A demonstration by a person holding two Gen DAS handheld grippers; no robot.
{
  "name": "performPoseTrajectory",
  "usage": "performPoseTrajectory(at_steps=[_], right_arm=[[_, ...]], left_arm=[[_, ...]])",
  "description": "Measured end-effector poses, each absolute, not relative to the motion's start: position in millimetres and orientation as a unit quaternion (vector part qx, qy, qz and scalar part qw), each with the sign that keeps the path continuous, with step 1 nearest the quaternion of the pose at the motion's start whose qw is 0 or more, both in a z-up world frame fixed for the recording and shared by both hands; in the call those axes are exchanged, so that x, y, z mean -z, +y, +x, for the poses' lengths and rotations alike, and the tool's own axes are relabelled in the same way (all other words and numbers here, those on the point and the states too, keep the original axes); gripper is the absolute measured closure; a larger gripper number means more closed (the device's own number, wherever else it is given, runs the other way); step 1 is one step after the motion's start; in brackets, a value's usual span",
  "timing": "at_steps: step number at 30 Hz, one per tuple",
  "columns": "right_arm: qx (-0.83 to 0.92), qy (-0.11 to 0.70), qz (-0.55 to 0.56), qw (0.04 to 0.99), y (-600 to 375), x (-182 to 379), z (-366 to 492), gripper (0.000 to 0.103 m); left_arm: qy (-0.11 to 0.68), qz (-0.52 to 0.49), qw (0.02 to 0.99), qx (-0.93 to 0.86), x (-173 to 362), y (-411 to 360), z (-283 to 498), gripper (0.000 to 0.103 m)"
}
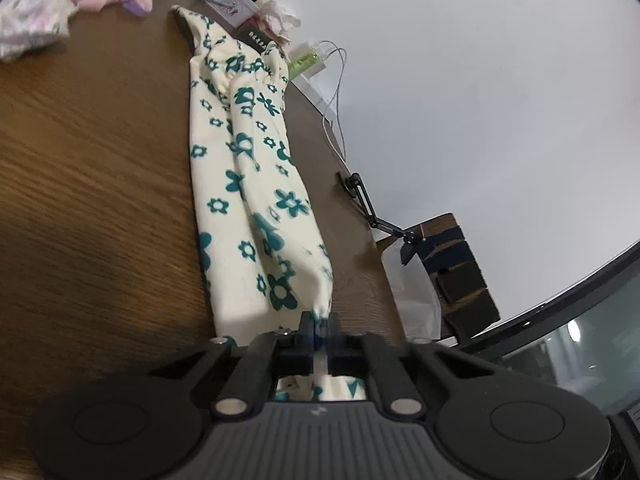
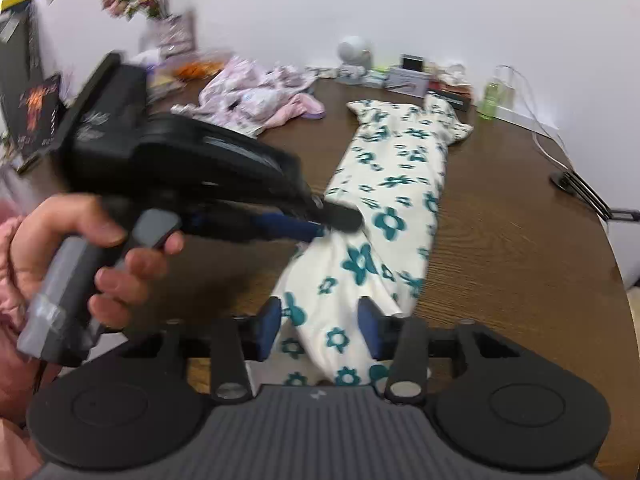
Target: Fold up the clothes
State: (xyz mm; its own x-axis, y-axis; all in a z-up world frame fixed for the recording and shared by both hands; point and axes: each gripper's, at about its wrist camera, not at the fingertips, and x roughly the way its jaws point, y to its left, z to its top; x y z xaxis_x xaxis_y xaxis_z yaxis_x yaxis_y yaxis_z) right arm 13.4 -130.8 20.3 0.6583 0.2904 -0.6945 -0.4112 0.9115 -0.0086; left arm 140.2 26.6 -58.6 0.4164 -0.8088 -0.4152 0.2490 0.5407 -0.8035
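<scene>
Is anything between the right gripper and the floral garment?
Nothing visible. The floral garment already lies between the right gripper fingers, and the left gripper pinches its edge just beyond.

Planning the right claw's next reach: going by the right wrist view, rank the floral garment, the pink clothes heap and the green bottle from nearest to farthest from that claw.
1. Cream garment with teal flowers: between the right claw fingers.
2. Crumpled pink and white clothes heap: far left.
3. Small green bottle: far right, by the wall.
</scene>
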Motion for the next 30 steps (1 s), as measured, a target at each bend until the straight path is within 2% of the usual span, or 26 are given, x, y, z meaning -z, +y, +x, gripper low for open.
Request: performPoseTrajectory(at_steps=[1, 8, 12, 14, 16, 17, 18, 20, 22, 25, 28, 29, 30], right_arm=[[-0.199, 0.366, -0.09, 0.905, -127, -20, 13, 0.098], [-0.208, 0.366, -0.132, 0.897, -109, -14, 9, 0.098], [-0.209, 0.375, -0.139, 0.893, -108, -6, 10, 0.096], [-0.21, 0.376, -0.138, 0.892, -110, -5, 8, 0.09], [-0.211, 0.369, -0.133, 0.895, -112, -9, 6, 0.079], [-0.209, 0.362, -0.132, 0.899, -115, -13, 3, 0.069], [-0.206, 0.355, -0.132, 0.902, -117, -17, 0, 0.065], [-0.193, 0.346, -0.112, 0.911, -126, -25, 3, 0.061], [-0.181, 0.341, -0.086, 0.919, -136, -32, 10, 0.061], [-0.168, 0.343, -0.029, 0.924, -152, -35, 27, 0.061], [-0.17, 0.342, -0.024, 0.924, -153, -31, 29, 0.061], [-0.173, 0.345, -0.026, 0.922, -151, -28, 29, 0.061], [-0.176, 0.347, -0.028, 0.921, -149, -25, 28, 0.061]], left_arm=[[0.415, -0.336, 0.773, 0.343, 61, 28, 139, 0.1], [0.41, -0.322, 0.784, 0.337, 63, 33, 135, 0.1], [0.415, -0.311, 0.788, 0.331, 64, 32, 134, 0.099], [0.414, -0.306, 0.79, 0.332, 65, 33, 133, 0.097], [0.407, -0.29, 0.801, 0.331, 59, 37, 128, 0.09], [0.399, -0.273, 0.813, 0.325, 54, 39, 123, 0.077], [0.385, -0.246, 0.831, 0.318, 46, 41, 116, 0.059], [0.358, -0.179, 0.87, 0.289, 32, 42, 100, 0.04], [0.342, -0.128, 0.893, 0.265, 25, 38, 86, 0.039], [0.344, -0.12, 0.9, 0.239, 22, 37, 72, 0.04], [0.311, -0.104, 0.918, 0.223, 8, 38, 55, 0.041], [0.296, -0.09, 0.924, 0.224, 3, 36, 50, 0.044], [0.283, -0.075, 0.928, 0.23, -3, 31, 47, 0.055]])
